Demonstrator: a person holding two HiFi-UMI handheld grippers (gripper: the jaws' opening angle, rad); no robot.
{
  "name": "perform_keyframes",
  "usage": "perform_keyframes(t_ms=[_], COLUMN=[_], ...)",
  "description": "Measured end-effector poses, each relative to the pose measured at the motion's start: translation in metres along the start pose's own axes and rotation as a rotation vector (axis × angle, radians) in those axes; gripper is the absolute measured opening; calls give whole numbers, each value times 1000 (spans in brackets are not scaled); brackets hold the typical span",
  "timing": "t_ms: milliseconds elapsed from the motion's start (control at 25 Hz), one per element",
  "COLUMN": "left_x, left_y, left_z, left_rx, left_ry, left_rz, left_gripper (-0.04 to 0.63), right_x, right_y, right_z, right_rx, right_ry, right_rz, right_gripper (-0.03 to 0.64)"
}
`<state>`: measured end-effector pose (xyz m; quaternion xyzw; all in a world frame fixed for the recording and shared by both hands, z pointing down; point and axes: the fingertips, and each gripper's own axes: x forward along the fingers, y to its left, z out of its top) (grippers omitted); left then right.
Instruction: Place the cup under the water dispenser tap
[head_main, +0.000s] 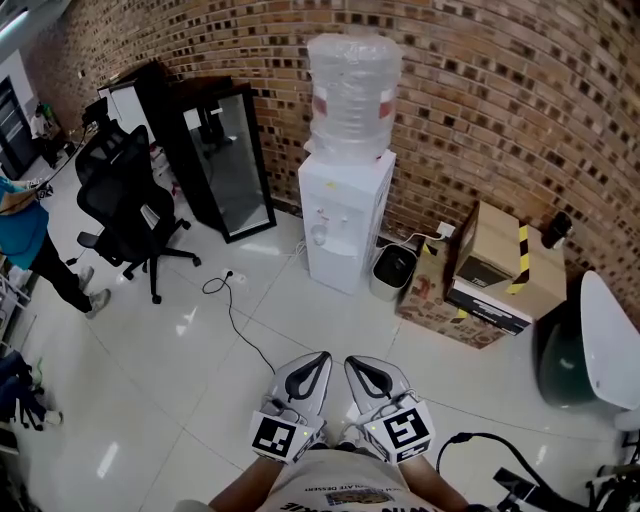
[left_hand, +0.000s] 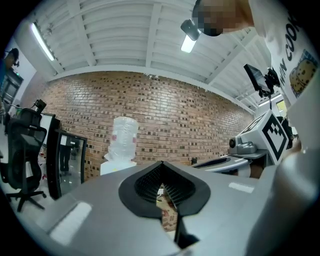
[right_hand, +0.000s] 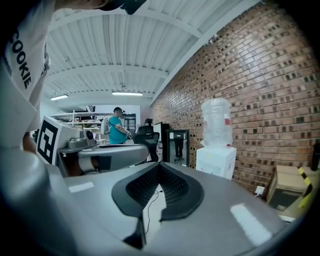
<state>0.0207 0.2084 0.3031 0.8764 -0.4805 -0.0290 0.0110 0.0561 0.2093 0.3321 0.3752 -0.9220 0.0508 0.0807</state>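
The white water dispenser (head_main: 345, 215) stands against the brick wall with a clear bottle (head_main: 353, 90) on top. A small round thing sits at its tap recess (head_main: 320, 235); I cannot tell whether it is a cup. Both grippers hang side by side at the bottom of the head view, well short of the dispenser and pointing toward it. My left gripper (head_main: 320, 360) has its jaws closed together with nothing between them, and so does my right gripper (head_main: 353, 363). The dispenser (left_hand: 120, 160) also shows far ahead in the left gripper view, and the dispenser (right_hand: 216, 160) in the right gripper view.
A black office chair (head_main: 125, 195) and a black glass-door cabinet (head_main: 225, 160) stand left of the dispenser. A small bin (head_main: 393, 270) and cardboard boxes (head_main: 495, 270) sit to its right. A cable (head_main: 235, 315) lies across the white floor. A person (head_main: 25, 235) stands at the far left.
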Motion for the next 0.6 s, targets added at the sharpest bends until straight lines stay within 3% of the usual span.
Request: perform_keyframes(t_ms=[600], left_x=[-6], left_y=[-5], left_z=[-3], left_rx=[-12], left_ry=[3], left_rz=[-14], left_gripper=[-9], right_x=[-4], right_y=[5], right_z=[-5], right_rx=[1], right_ry=[5], right_rz=[-11], right_gripper=[6])
